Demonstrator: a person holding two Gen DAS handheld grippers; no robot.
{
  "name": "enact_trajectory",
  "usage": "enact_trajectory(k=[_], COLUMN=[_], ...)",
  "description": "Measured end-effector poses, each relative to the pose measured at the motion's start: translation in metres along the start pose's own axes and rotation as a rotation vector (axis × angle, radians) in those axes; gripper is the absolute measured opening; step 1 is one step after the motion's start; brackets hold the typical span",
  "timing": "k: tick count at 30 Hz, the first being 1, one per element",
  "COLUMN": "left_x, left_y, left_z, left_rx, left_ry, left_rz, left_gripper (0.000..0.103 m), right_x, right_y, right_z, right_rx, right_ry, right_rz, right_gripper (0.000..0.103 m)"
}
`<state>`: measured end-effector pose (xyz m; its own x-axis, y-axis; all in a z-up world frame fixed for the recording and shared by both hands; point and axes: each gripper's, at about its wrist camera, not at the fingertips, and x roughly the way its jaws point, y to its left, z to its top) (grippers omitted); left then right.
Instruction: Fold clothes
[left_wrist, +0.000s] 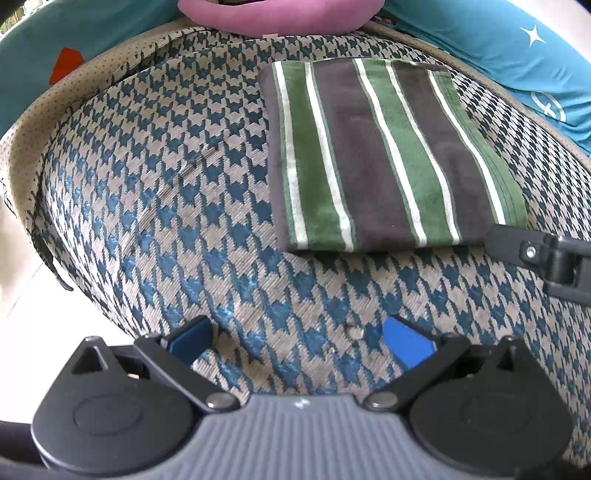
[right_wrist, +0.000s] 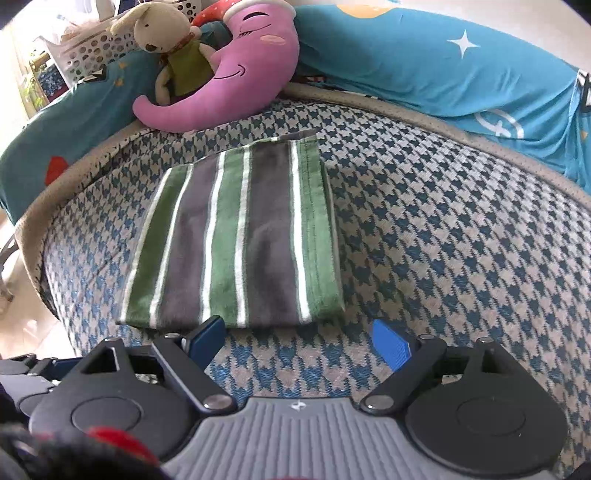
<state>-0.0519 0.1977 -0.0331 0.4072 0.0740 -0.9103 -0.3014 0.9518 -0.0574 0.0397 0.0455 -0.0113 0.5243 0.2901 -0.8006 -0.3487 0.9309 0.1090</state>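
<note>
Both fingers (left_wrist: 299, 341) (right_wrist: 297, 338) spread wide, empty, just short of folded striped cloth's (right_wrist: 236, 236) near edge.

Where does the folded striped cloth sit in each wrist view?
Left wrist: folded striped cloth upper right of centre.
Right wrist: it lies left of centre, just beyond the open right gripper.
Shared landmark: pink moon pillow beyond the cloth.

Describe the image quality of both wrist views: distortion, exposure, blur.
Left wrist view: strong fisheye bends the houndstooth cushion into a dome; the floor at lower left is blown out white; the striped folded cloth is sharp. Right wrist view: same barrel curve, bright washed-out window area at upper left, a blurred red and dark shape at the bottom-left corner, soft daylight with faint shadows.
</note>
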Motion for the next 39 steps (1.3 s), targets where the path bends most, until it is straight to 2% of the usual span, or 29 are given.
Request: enact_trajectory(k=[7,19,39], left_x=[0.003,0.003,0.001], left_y=[0.005,0.001,-0.004], left_z=[0.005,0.003,0.003], left_rx=[0.010,0.016,0.028], left_ry=[0.009,0.005,0.004], left_rz=[-0.001,0.011,0.036], left_gripper=[0.103,0.103,0.103], right_x=[0.006,0.018,0.005], right_y=[0.012,0.011,0.009], right_z=[-0.001,0.003,0.003], right_rx=[-0.043,-0.053,-0.041], right_ry=[0.012,0.040,0.021], right_rz=[-0.004,-0.028,-0.034], right_gripper=[0.087,0.087,0.087])
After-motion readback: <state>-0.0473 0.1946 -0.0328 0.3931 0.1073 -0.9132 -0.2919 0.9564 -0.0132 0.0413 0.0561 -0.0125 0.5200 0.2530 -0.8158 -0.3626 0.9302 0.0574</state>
